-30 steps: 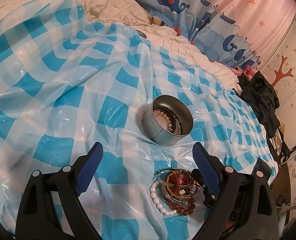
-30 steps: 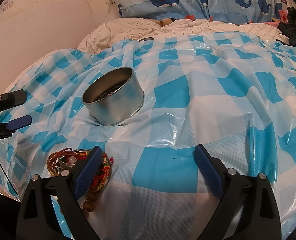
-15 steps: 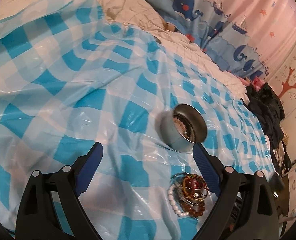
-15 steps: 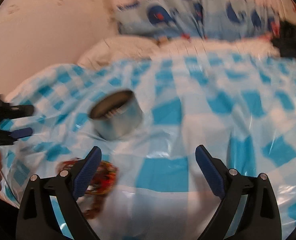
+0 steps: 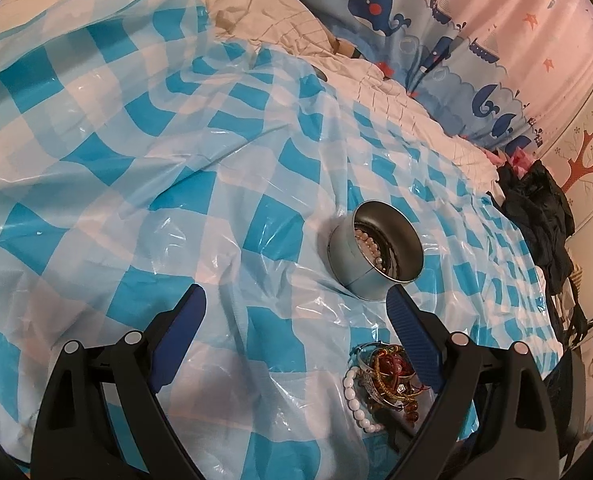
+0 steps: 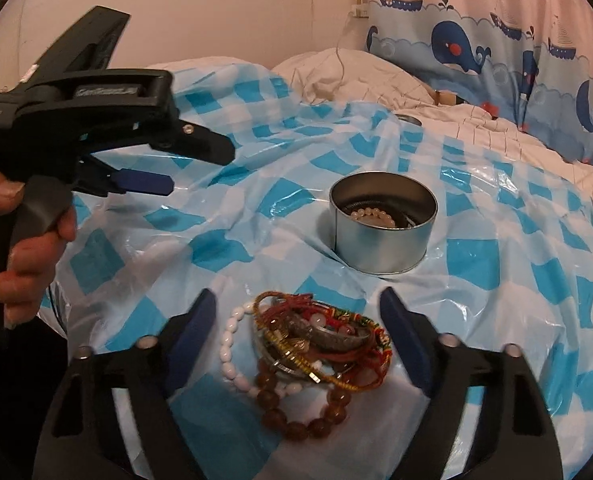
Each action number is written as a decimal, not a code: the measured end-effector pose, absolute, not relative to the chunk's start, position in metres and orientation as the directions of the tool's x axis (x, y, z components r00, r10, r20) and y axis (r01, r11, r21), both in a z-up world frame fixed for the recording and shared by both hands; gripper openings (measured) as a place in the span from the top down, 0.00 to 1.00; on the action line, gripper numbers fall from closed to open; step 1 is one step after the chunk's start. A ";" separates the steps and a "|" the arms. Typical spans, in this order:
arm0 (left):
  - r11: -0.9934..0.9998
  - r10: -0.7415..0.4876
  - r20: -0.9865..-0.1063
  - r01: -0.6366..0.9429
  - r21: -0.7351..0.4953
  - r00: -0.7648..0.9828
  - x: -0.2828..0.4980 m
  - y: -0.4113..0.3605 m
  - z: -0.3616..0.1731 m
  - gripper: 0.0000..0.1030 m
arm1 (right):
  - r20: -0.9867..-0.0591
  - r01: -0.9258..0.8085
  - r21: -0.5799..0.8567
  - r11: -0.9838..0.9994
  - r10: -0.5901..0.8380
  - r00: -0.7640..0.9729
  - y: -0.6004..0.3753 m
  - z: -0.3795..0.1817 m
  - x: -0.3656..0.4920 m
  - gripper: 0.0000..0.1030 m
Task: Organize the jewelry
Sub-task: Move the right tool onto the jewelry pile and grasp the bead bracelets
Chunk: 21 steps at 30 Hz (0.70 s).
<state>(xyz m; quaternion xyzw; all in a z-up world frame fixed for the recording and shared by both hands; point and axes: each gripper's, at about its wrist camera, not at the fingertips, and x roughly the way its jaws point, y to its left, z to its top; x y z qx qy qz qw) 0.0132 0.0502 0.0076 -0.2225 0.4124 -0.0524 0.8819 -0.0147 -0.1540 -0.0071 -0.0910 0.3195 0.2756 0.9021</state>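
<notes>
The right gripper [image 6: 298, 320], jaws spread, has been brought over the bracelet pile [image 6: 308, 356] near the tin [image 6: 384, 248], so a pickup seems imminent.

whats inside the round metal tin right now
The round metal tin holds a pale pink bead bracelet resting on something dark and ribbed. The tin's near wall hides most of the floor, so anything else in there cannot be seen.

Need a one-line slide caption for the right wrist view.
Open right gripper poised over tangled bracelet pile; metal tin beyond holds beads.
</notes>
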 end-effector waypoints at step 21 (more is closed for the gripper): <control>0.902 -0.281 -0.714 -0.079 -0.425 0.641 0.016 0.044 0.005 0.15 | -0.639 -0.494 0.304 0.815 0.559 0.529 -0.197 -0.012 0.001 0.82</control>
